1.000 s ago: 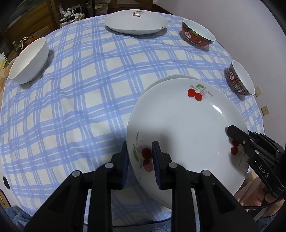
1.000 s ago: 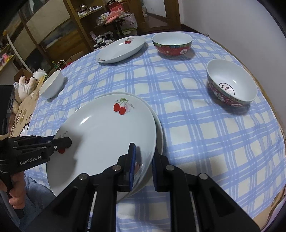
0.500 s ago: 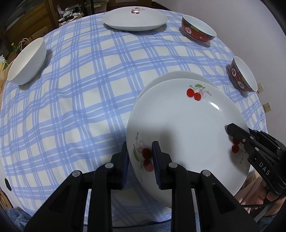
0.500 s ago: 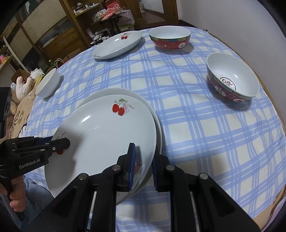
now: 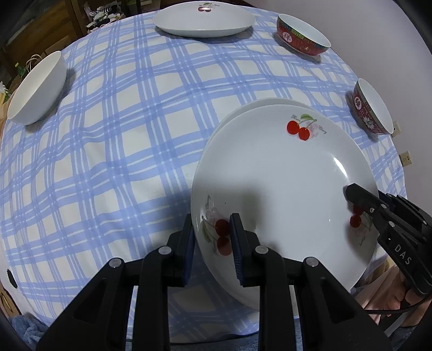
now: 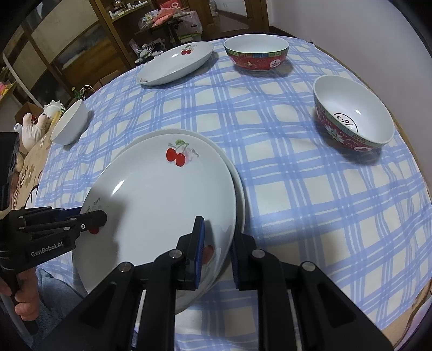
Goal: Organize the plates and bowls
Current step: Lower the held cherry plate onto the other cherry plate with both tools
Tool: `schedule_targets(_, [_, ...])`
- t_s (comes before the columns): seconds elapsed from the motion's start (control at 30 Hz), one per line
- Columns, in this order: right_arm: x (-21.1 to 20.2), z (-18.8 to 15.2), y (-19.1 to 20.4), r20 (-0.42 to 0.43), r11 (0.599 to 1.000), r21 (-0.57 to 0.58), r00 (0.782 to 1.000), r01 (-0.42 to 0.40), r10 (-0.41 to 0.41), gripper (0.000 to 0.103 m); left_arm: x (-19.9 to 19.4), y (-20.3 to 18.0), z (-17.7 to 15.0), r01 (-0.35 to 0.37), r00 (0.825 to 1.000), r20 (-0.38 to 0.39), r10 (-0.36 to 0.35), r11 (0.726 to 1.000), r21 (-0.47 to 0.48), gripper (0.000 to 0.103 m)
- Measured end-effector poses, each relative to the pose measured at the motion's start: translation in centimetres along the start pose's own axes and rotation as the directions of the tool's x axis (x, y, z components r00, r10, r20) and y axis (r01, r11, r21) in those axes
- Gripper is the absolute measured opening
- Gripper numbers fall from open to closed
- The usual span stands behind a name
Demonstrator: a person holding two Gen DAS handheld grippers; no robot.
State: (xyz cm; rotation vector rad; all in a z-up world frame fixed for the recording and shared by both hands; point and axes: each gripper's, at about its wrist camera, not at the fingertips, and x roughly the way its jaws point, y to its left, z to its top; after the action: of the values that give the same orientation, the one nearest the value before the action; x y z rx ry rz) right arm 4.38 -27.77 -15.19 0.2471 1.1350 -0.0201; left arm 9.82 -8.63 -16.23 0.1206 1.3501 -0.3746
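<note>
Both tongs clamped on the same white round ceramic plate with red cherry prints [image 5: 283,175]. Left tongs [image 5: 212,240] pinch its near-left rim, one pad over and one under. Right tongs [image 6: 216,248] pinch the near-right rim the same way; rim sits between the blue pads.

Held plate sits tilted, near edge raised and hanging past the counter's near edge, far edge low over a second white plate [image 6: 237,175] lying on the counter. Second plate shows only as a thin crescent along the far and right side of the held one. Cannot tell whether the two plates touch at the far edge.

Counter is round, covered with a blue-and-white checked tablecloth [image 5: 121,135].

Other items, all well apart from the stack:
- third white cherry-print plate [image 5: 203,23] at the far edge
- red patterned bowl with white inside and green rim band [image 6: 256,54] just right of that plate
- second red patterned bowl, white inside with a black mark at the bottom [image 6: 353,113], on the right side
- plain white bowl [image 5: 37,89] at the far left

A person's hand [image 6: 25,299] grips the left tongs' handle. Wooden shelving [image 6: 89,40] stands beyond the counter.
</note>
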Motion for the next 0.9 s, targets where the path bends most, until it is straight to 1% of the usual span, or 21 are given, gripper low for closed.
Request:
schedule_targets(0.5, [-0.04,0.12,-0.17,0.001,1.000,0.014,1.000,-0.011,0.011,0.020,0.19,-0.28,0.63,-0.016,1.000,0.001,0.016,1.000,0.015,0.024])
schedule_targets(0.9, [-0.18,0.30,-0.10,0.007,1.000,0.005,1.000,0.004,-0.004,0.020,0.30,-0.46,1.02,-0.033,0.999,-0.001,0.033,0.999,0.041,0.024])
